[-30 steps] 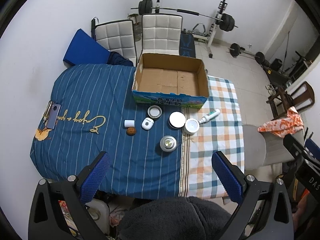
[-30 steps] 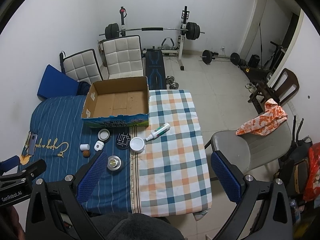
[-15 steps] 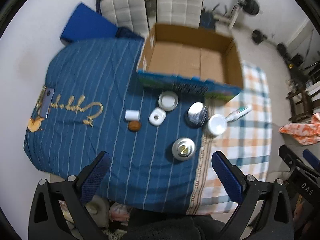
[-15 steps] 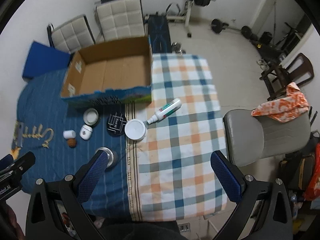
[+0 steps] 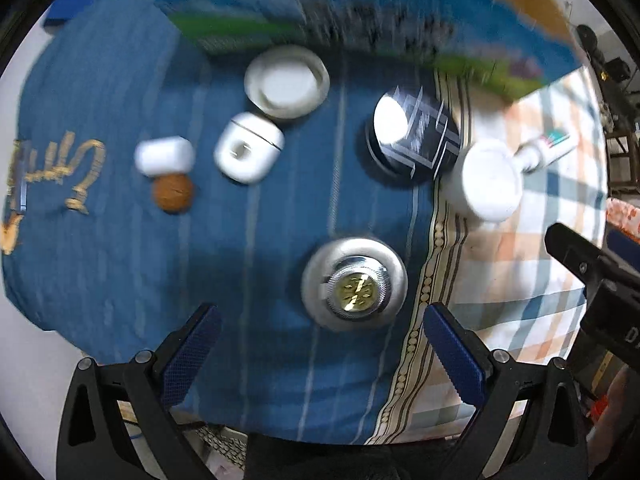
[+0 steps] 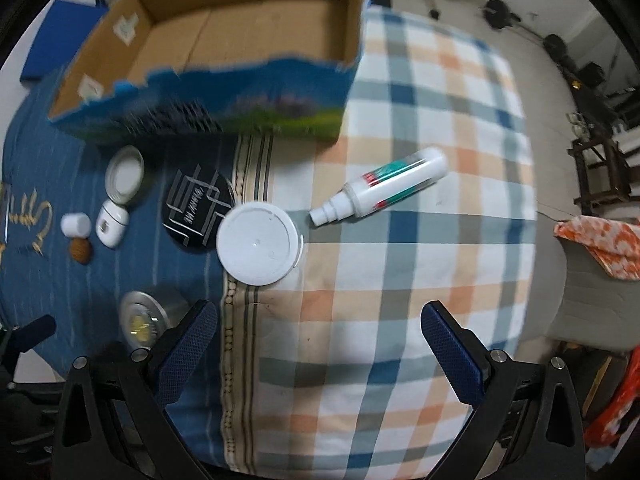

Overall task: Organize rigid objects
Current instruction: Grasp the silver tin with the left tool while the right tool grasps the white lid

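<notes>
Above the table, left gripper (image 5: pixel 320 344) and right gripper (image 6: pixel 318 334) hang with jaws spread wide, empty. Small objects cluster before the cardboard box (image 6: pixel 224 52): silver-capped jar (image 5: pixel 354 284), white lid (image 6: pixel 258 244), spray bottle (image 6: pixel 380 192). Checked cloth (image 6: pixel 420 280) lies bare rightward. Black disc (image 6: pixel 198 210) lettering is unreadable.

Both views are fisheye, bowed hard at the edges with black corners. Motion blur smears the cardboard box (image 5: pixel 360 20) in the left view; its printed front is blurred in the right too. Glare whitens the black round tin (image 5: pixel 414 132). Dim near shadow under the tongs
</notes>
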Demonstrator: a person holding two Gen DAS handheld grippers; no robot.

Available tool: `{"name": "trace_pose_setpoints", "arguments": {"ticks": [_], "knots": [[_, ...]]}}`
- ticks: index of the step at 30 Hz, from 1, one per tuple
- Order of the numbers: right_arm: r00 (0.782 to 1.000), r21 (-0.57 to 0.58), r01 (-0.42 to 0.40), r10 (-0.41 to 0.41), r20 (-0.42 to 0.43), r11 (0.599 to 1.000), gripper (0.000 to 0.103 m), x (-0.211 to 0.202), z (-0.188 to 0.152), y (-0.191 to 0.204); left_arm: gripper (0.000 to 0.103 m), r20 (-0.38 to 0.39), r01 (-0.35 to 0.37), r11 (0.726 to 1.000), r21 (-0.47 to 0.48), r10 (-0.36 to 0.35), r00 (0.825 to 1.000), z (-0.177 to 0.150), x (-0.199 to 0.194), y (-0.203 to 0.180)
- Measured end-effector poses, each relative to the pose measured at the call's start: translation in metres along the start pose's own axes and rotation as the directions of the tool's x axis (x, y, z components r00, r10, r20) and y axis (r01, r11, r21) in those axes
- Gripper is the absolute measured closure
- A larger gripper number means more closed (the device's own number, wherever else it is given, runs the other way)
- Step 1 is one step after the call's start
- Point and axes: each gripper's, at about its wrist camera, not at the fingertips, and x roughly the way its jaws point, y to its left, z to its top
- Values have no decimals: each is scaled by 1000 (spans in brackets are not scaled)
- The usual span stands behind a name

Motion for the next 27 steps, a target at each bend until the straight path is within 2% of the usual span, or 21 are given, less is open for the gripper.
{"name": "trace_pose_setpoints", "arguments": {"ticks": [3,6,7,8,9,11,14,15,17,20,25,27], "knots": [[999,-22,-7,6,-36,1000,1,24,6,3,0,-56,0,1000,13,1,998,3,34,-12],[998,-30,-29,27,-56,999,1,41,15,10,9,-86,-29,999,18,30,996,6,62,-17],[998,-33,-32,30,-60,999,1,45,18,13,16,-88,-24,1000,14,25,996,8,66,-17],[997,-36,-37,35,-63,999,1,49,21,16,27,-88,-9,1000,3,9,996,9,71,-17],[996,-33,-51,49,-74,998,1,57,27,19,32,-89,-1,1000,-3,0,996,10,73,-17],[994,-21,-68,66,-92,997,3,67,33,22,33,-93,20,1000,1,-20,995,11,75,-19],[988,-10,-95,93,-123,995,7,87,45,31,33,-71,-20,1000,15,21,997,13,73,-20],[985,-4,-108,106,-136,994,11,93,48,34,33,-65,-28,1000,14,29,997,14,72,-19],[977,-4,-130,127,-171,991,31,105,52,39,33,-67,-23,1000,-10,23,998,19,68,-11],[974,-16,-118,113,-196,993,31,113,52,47,34,-73,-8,999,-42,4,997,28,65,1],[955,-30,-121,108,-277,992,32,120,30,46,33,-102,15,1000,-22,-17,995,35,70,11],[952,-44,-119,101,-287,992,32,120,22,44,33,-113,34,998,-48,-39,993,34,79,17]]}}
